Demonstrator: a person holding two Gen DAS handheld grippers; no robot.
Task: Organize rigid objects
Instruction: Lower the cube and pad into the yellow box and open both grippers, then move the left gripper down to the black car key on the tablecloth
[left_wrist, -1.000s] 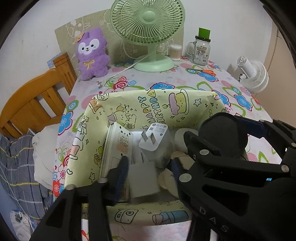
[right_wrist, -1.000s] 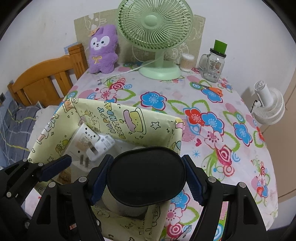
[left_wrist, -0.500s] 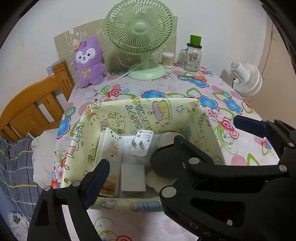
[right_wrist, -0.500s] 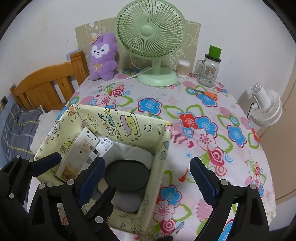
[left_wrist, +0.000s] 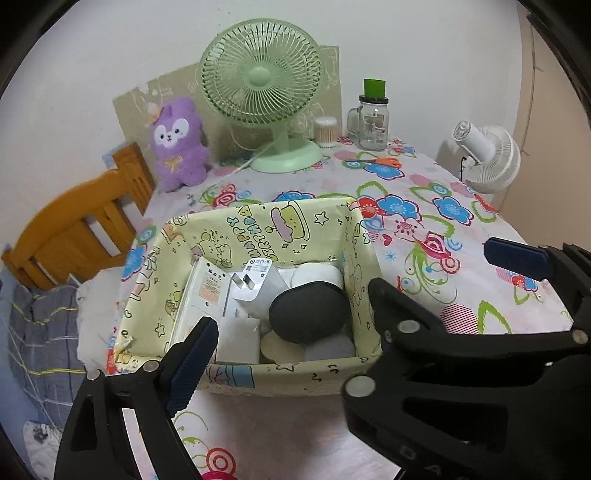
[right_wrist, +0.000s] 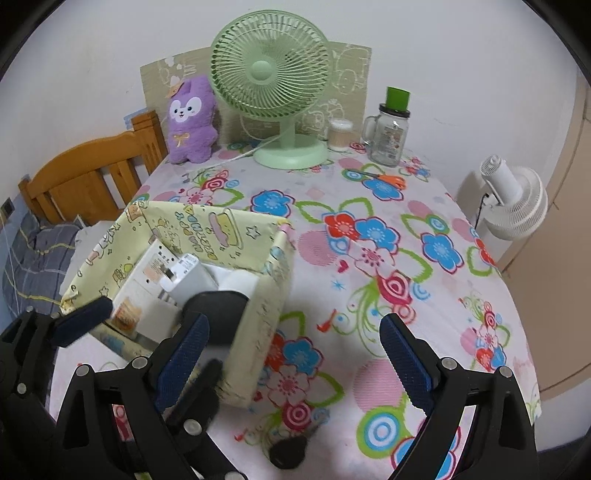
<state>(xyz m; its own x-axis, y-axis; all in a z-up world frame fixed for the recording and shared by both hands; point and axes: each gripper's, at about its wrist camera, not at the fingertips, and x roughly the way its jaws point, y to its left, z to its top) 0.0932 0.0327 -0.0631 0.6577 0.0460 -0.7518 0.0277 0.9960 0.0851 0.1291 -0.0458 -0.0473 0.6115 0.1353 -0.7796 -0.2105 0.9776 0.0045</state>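
From the left wrist camera, found the left claw (left_wrist: 291, 304) empty, jaws just spread wide, poised above the near wall of the box (left_wrist: 258, 229), with the black case (left_wrist: 308, 314) lying inside just ahead, beside the charger (left_wrist: 258, 277); could have spilled the pile after any snag on that soft wall. From the right wrist camera, found the right claw (right_wrist: 295, 350) likewise freshly opened and holding nothing, left finger close by the box (right_wrist: 258, 332) corner, case (right_wrist: 218, 306) ahead to the left; risked dragging or tipping the box on a careless swing.
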